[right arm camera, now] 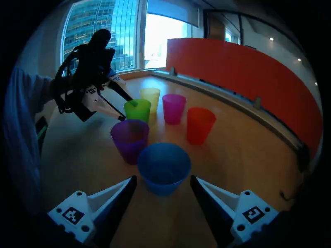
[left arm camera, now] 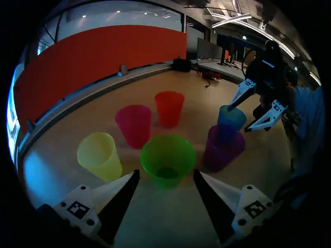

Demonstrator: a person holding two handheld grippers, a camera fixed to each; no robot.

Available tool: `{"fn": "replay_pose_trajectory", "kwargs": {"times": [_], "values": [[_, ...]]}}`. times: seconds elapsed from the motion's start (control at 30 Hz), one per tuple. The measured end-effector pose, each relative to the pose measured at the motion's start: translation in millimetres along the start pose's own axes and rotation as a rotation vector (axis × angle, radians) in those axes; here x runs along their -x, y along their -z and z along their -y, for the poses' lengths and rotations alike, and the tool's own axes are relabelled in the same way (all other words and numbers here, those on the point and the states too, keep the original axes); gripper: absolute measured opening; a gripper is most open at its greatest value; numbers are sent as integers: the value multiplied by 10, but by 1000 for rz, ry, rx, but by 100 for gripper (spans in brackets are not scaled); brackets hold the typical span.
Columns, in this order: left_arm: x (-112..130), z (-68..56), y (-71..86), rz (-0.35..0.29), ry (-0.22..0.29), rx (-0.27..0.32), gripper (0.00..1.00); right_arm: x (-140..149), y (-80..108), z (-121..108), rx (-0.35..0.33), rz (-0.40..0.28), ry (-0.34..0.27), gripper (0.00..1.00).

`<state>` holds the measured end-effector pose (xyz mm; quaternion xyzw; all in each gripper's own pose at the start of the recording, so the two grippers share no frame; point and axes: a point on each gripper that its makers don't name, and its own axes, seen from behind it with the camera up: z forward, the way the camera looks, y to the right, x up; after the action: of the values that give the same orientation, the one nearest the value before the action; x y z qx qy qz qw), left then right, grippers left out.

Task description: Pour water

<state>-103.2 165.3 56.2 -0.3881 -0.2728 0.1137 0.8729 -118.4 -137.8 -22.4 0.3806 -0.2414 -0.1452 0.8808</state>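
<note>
Six cups stand upright, clustered on a wooden table (left arm camera: 173, 215). My left claw (left arm camera: 165, 171) is spread wide, and the green cup (left arm camera: 167, 159) sits in the gap at its fingertips; I cannot tell whether either finger touches it. My right claw (right arm camera: 163, 177) is also apart, with the blue cup (right arm camera: 164, 167) standing between its tips. The purple cup (left arm camera: 223, 146) sits just beside the blue cup, on the side toward the green one. Beyond these, the yellow cup (left arm camera: 99, 155), pink cup (left arm camera: 134, 124) and red cup (left arm camera: 169, 107) line up on the side nearer a red wall (left arm camera: 103, 53).
</note>
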Motion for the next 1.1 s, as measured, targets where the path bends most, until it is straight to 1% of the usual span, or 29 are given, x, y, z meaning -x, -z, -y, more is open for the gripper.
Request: {"fn": "replay_pose_trajectory", "kwargs": {"times": [0.3, 0.5, 0.8, 0.87, 0.93, 1.1], "values": [[-86, -20, -105, -13, -1, 13, 96, -54, -115, 22, -10, -10, -10, 100], [-125, -24, -151, -13, -2, 18, 96, -89, -135, 22, -13, -17, -10, 100], [-106, -42, -221, -1, -19, 24, 95, -109, -138, 5, -12, -22, -11, 100], [-99, -43, -233, 1, -27, 21, 93, -109, -136, 8, -13, -22, -10, 100], [-100, -38, -237, 2, -34, 17, 86, -110, -135, 10, -15, -23, -9, 100], [-105, -39, -233, 4, -44, 16, 86, -115, -145, 13, -16, -23, -2, 100]]}}
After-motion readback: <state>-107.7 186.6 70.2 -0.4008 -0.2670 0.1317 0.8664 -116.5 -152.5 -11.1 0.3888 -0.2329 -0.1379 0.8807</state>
